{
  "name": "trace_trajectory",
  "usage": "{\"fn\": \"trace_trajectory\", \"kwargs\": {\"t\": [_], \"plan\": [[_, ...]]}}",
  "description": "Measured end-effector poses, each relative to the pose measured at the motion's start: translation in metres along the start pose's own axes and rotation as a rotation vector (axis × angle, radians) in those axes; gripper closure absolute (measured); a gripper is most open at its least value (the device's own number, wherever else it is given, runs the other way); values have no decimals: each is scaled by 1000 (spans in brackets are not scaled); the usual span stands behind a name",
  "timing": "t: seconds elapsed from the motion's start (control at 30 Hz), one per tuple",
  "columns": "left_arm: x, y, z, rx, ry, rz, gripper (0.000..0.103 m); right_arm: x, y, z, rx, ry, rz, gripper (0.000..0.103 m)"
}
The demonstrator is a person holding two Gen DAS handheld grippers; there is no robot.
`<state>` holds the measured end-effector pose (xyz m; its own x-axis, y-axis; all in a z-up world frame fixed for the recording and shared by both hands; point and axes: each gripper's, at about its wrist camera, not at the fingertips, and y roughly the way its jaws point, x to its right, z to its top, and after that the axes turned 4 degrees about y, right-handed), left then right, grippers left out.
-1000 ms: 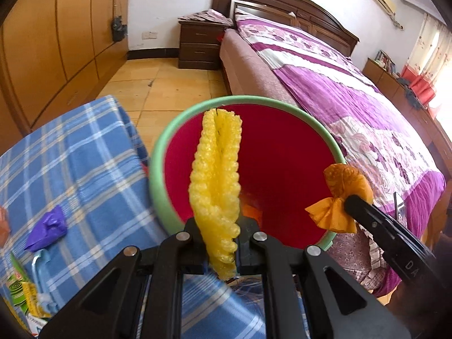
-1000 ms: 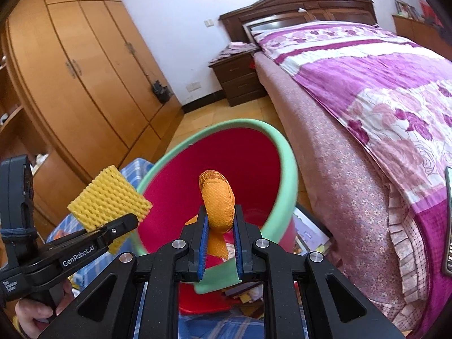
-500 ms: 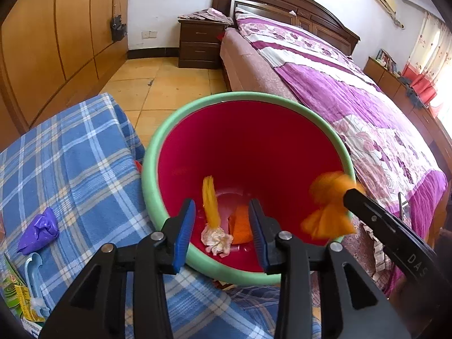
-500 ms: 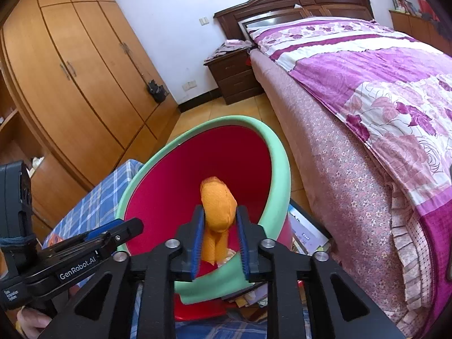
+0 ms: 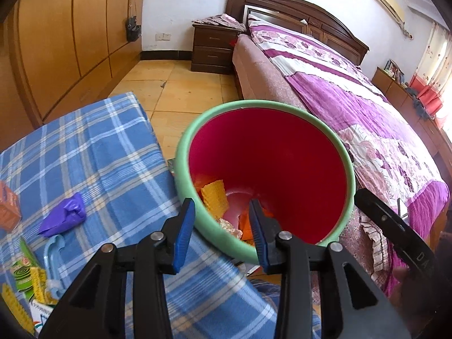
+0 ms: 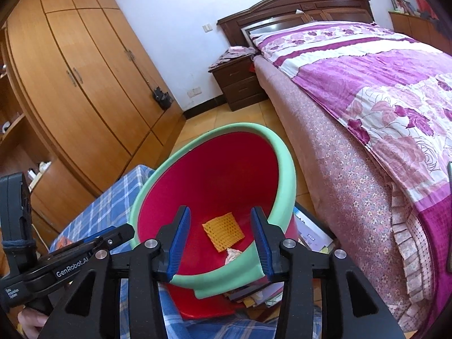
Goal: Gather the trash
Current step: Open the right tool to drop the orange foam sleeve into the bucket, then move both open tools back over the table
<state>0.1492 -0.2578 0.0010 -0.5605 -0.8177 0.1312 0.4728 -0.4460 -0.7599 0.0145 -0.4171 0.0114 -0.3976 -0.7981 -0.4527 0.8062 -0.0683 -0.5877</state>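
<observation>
A red bin with a green rim (image 5: 262, 103) stands tilted beside the blue plaid tabletop (image 5: 113, 152). On its bottom lie a yellow foam net (image 5: 214, 197), orange scraps (image 5: 245, 226) and a crumpled white tissue (image 5: 228, 226). My left gripper (image 5: 221, 212) hovers over the near rim, open, with nothing between its blue pads. My right gripper (image 6: 220, 214) is over the same bin (image 6: 285, 152), its jaws opening and empty; the foam net (image 6: 223, 233) shows between them, far below. Each gripper appears at the edge of the other's view.
On the plaid cloth lie a purple wrapper (image 5: 63, 216), an orange box (image 5: 7, 206), a light-blue plastic piece (image 5: 53, 257) and a green packet (image 5: 22, 271). A bed (image 5: 353, 107) runs along the right, wardrobes (image 6: 84, 84) on the left. Papers (image 6: 308, 234) sit under the bin.
The left gripper opened and the yellow foam net fell into the bin. The right gripper opened and the orange wrapper dropped out of its pads.
</observation>
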Motion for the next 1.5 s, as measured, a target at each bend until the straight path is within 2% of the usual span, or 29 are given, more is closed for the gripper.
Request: {"fn": "trace_trajectory", "kwargs": {"t": [0.4, 0.47, 0.53, 0.87, 1.17, 1.27, 1.5], "plan": [[-39, -55, -23, 39, -62, 58, 64, -32, -26, -12, 11, -42, 45, 57], [-50, -65, -30, 42, -89, 73, 64, -39, -28, -17, 3, -48, 51, 53], [-61, -74, -36, 44, -111, 95, 64, -46, -29, -23, -11, -54, 59, 48], [-126, -110, -81, 41, -233, 219, 62, -80, -32, -52, -76, -108, 99, 47], [-179, -132, -123, 37, -338, 335, 50, -104, -28, -81, -133, -160, 119, 45], [-196, -134, -135, 22, -372, 371, 50, -109, -25, -90, -151, -165, 123, 36], [-219, -131, -157, -10, -429, 423, 50, -119, -19, -102, -184, -186, 120, 36]]}}
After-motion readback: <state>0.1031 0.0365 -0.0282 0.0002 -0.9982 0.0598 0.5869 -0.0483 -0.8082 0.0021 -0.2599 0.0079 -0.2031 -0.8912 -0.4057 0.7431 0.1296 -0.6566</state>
